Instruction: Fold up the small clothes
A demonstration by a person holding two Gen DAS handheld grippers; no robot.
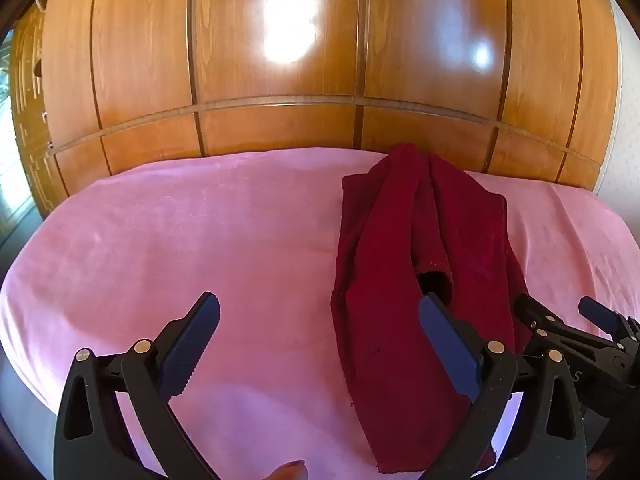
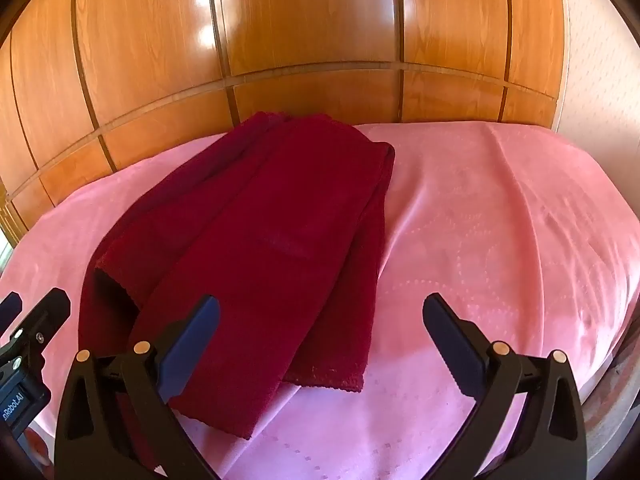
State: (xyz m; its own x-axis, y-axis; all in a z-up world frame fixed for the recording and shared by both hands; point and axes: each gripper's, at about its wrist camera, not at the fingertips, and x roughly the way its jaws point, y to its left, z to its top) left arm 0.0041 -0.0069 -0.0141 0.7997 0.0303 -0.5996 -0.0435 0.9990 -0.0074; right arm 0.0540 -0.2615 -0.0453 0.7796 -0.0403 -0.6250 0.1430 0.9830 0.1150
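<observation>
- My left tool [image 1: 320,340] is spread as wide as it goes, with nothing between its blue pads; it hangs above the pink bedspread [image 1: 180,240], tipped downward.
- Its right-hand pad overlaps the dark red garment [image 1: 400,260] in the left wrist view, but I cannot tell whether it touches the cloth.
- My right tool [image 2: 320,340] is likewise fully spread and holds nothing; its left-hand pad sits over the near end of the garment, its other pad over bare bedspread.
- The garment lies lengthwise on the bed in loose long folds, a sleeve-like opening facing me, its far end near the wooden panelled wall [image 1: 280,60].
- At the right edge of the left wrist view I see the right tool just beside the garment.
</observation>
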